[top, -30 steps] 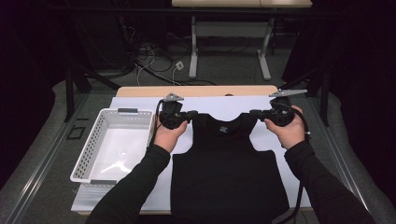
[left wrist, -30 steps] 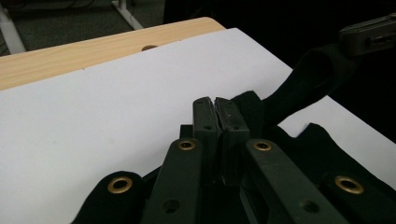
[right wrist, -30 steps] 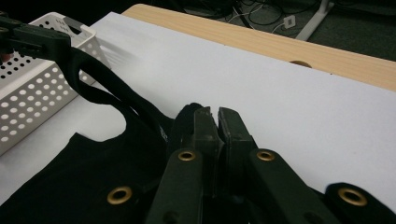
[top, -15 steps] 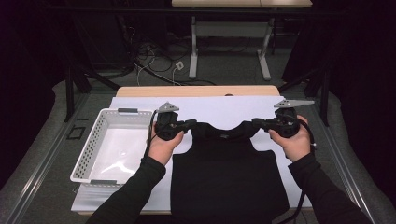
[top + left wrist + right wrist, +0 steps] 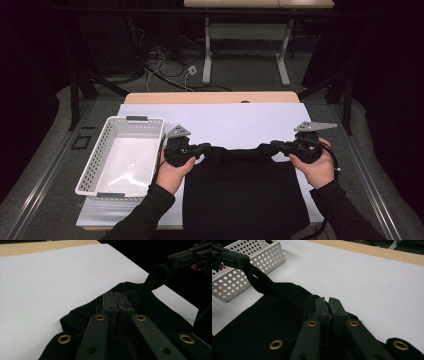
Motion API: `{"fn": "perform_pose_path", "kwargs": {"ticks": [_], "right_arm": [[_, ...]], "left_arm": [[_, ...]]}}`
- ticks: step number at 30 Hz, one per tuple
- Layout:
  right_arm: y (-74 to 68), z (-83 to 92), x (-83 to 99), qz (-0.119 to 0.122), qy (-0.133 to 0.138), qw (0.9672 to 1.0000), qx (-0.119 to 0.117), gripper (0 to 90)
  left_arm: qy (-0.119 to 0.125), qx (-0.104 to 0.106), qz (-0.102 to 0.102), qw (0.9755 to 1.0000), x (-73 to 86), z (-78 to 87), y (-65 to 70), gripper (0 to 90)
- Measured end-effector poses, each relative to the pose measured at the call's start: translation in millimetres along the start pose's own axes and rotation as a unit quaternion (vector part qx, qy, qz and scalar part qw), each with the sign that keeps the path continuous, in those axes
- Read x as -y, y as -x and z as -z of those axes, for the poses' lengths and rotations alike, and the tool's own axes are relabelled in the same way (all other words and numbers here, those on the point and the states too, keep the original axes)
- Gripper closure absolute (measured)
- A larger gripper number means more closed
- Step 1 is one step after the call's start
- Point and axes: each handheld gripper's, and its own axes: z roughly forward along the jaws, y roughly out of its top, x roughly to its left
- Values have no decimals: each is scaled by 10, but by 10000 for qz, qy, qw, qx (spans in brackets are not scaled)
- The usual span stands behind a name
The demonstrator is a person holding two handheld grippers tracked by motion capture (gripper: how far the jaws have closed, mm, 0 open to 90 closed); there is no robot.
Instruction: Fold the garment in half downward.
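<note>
We hold black tank top (image 5: 244, 197), left gripper (image 5: 206, 148) and right gripper (image 5: 276, 146) each clamped on shoulder strap. Since a second ago, straps drawn back toward us over garment body on white sheet (image 5: 235, 125); top edge now straight. Fold under way; basket (image 5: 102, 165) waits left.

A lab-like recording room; black curtains (image 5: 30, 75) close it in; loose cables (image 5: 165, 60) trail across grey floor; a white sheet (image 5: 240, 122) covers the wooden table (image 5: 210, 97).

I find no legible text, label, brand, number or sign on anything in any of my views.
</note>
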Motion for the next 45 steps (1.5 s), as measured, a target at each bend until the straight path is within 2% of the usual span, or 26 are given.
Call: {"fn": "perform_pose_path", "kwargs": {"ticks": [6,15,19,32,34,45], "right_arm": [[-25,-8,165,-97,-50,9999,-101,871],[-90,-55,396,-56,-178,9997,-128,871],[-117,-46,481,-111,-204,9996,-141,871],[-257,51,697,-83,-159,9997,-186,870],[-259,38,732,-42,-192,9997,-138,870],[-219,-62,902,-209,-415,9987,-184,867]], "left_arm": [[-94,31,-33,9999,150,-20,41,880],[-206,106,68,9997,365,-50,64,880],[-269,134,129,9995,463,-60,72,880],[-275,222,117,9993,623,-1,166,880],[-312,223,117,9992,653,-17,167,879],[-510,189,160,9984,790,-77,165,870]]}}
